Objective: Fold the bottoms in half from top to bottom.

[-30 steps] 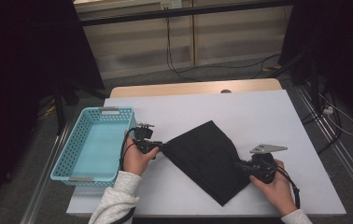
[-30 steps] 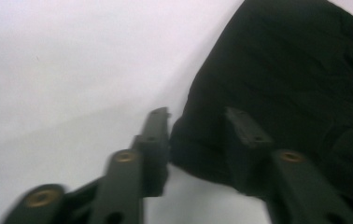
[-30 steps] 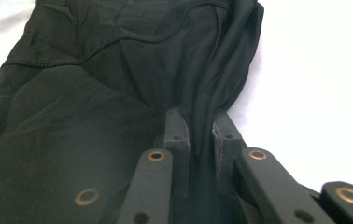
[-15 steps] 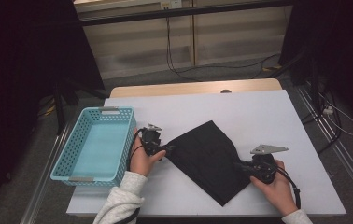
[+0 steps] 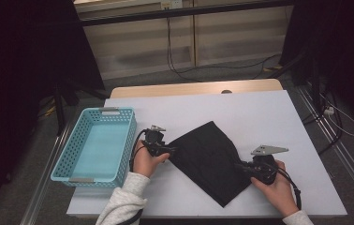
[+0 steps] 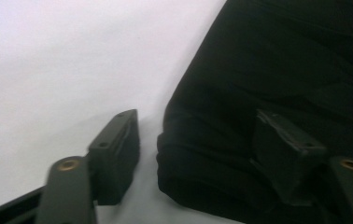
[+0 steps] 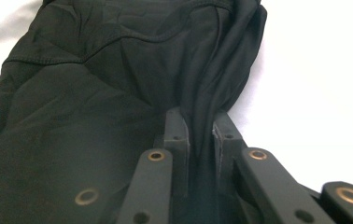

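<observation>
A black cloth (image 5: 208, 154) lies flat on the white table (image 5: 259, 112), set like a diamond. My left gripper (image 5: 169, 151) is at its left corner. In the left gripper view its jaws have just been opening and my left gripper (image 6: 195, 126) is open; the rumpled corner of the cloth (image 6: 277, 56) lies between them, with one jaw over the fabric and the other on bare table. My right gripper (image 5: 239, 166) is at the cloth's right corner. In the right gripper view my right gripper (image 7: 201, 116) is shut on a raised fold of the cloth (image 7: 95, 93).
An empty light-blue mesh basket (image 5: 67, 154) stands at the table's left edge, close to my left hand. Bare white table surface stretches behind the cloth and to its right. Beyond the table are a dark floor with cables and black stands.
My left hand has shifted slightly right, toward the cloth's corner, and its jaws stand wider apart than before. The right hand and the cloth have stayed where they were.
</observation>
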Demonstrator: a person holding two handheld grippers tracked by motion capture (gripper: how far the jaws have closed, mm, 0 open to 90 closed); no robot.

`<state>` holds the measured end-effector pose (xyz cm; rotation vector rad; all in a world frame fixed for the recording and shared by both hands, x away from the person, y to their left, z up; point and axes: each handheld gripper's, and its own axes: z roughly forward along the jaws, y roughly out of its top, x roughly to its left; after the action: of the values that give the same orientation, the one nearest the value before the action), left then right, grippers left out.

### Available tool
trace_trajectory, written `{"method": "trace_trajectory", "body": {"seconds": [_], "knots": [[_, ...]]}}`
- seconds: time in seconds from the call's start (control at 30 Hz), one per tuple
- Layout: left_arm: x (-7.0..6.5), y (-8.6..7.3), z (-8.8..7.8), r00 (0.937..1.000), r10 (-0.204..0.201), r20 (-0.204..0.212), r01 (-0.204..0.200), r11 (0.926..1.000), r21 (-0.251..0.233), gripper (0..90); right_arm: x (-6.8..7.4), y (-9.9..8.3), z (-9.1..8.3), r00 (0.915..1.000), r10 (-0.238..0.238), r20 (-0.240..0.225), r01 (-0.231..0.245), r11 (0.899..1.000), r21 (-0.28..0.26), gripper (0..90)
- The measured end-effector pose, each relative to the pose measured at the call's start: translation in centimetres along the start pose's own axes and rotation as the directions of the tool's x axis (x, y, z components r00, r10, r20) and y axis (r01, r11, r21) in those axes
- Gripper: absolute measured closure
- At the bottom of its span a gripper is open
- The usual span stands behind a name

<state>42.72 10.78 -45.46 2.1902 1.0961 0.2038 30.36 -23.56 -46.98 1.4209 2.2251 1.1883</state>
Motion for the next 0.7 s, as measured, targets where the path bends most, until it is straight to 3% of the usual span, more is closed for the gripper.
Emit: {"method": "trace_trajectory", "body": {"seconds": [0.1,0.2,0.4,0.53,0.7], "knots": [[-0.34,0.08,0.14,0.9986,0.048,-0.024,-0.048,0.9988,0.006,30.7,0.03,0.01,0.0,1.0,-0.005,0.002,0.005,1.0,0.0,80.0],[-0.36,-0.07,0.42,0.9967,0.08,-0.006,-0.081,0.9964,-0.026,34.3,0.06,0.02,0.0,0.9999,-0.011,0.004,0.011,1.0,0.001,80.1],[-0.72,0.24,0.32,0.9963,0.085,-0.008,-0.085,0.9963,0.003,43.8,0.04,0.03,0.0,0.9999,-0.01,0.001,0.01,1.0,0.003,80.1],[-0.96,0.5,0.27,0.9989,0.046,0.009,-0.046,0.9986,0.026,52.8,0.03,0.03,0.0,0.9999,-0.012,0.001,0.012,1.0,0.003,80.1],[-0.92,0.67,0.26,0.9991,0.04,0.017,-0.041,0.9984,0.038,62.0,0.03,0.04,0.0,0.9999,-0.012,0.001,0.012,1.0,0.003,80.1]]}}
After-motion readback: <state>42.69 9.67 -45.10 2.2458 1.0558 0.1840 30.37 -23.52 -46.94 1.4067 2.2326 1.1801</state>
